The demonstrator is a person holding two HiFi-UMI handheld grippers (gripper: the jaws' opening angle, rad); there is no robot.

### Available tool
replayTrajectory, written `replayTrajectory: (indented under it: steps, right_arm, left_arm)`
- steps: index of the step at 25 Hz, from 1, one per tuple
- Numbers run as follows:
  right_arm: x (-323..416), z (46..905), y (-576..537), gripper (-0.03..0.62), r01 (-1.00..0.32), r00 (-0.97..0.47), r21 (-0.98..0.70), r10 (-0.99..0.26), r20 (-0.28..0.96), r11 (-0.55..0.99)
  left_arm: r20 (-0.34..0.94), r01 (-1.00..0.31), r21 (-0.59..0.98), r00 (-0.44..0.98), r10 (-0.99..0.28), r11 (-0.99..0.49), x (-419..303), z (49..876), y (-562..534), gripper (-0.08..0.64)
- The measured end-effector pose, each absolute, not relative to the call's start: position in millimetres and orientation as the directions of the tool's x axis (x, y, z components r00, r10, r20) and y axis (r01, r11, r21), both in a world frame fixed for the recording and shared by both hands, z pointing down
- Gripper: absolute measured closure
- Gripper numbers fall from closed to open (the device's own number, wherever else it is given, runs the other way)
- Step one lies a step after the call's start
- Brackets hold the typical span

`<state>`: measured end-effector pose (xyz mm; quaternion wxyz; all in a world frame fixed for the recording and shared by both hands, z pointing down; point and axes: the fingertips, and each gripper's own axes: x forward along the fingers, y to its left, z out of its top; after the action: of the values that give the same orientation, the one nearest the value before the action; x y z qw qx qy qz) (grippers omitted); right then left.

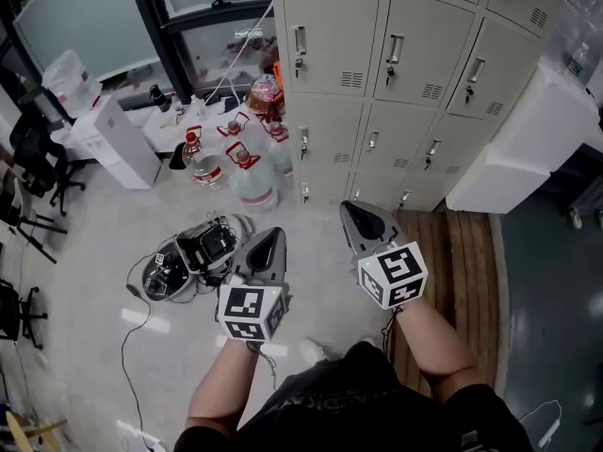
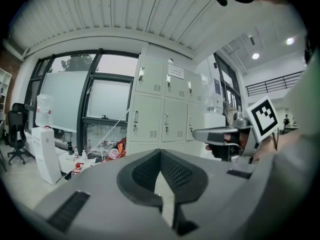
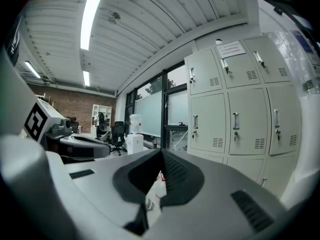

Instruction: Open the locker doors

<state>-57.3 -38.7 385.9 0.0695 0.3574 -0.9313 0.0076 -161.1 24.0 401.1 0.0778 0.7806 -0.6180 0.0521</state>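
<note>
While jaws of left gripper (image 1: 272, 235), right gripper (image 1: 354, 211) clenched, empty: locker doors (image 1: 330, 36) shut, ahead, apart; floor (image 1: 316, 248) between.

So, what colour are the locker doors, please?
The locker doors are pale beige, clearest in the head view.

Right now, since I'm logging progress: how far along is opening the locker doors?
Done: nothing; every locker door in view is closed. In hand: nothing; the left gripper and right gripper are shut, empty and held short of the doors. Left: opening all of them.
</note>
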Motion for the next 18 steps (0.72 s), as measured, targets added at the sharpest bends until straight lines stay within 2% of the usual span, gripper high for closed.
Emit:
replayTrajectory:
  steps: [18]
  right_arm:
    - [-85.2, 393.6, -113.6, 0.592, -0.656, -0.751, -0.020, -0.649, 0.120, 0.755]
  left_arm:
    - [0.167, -0.977, 0.029, 0.213, -0.963, -0.212, -176.2, 398.4, -45.3, 0.561]
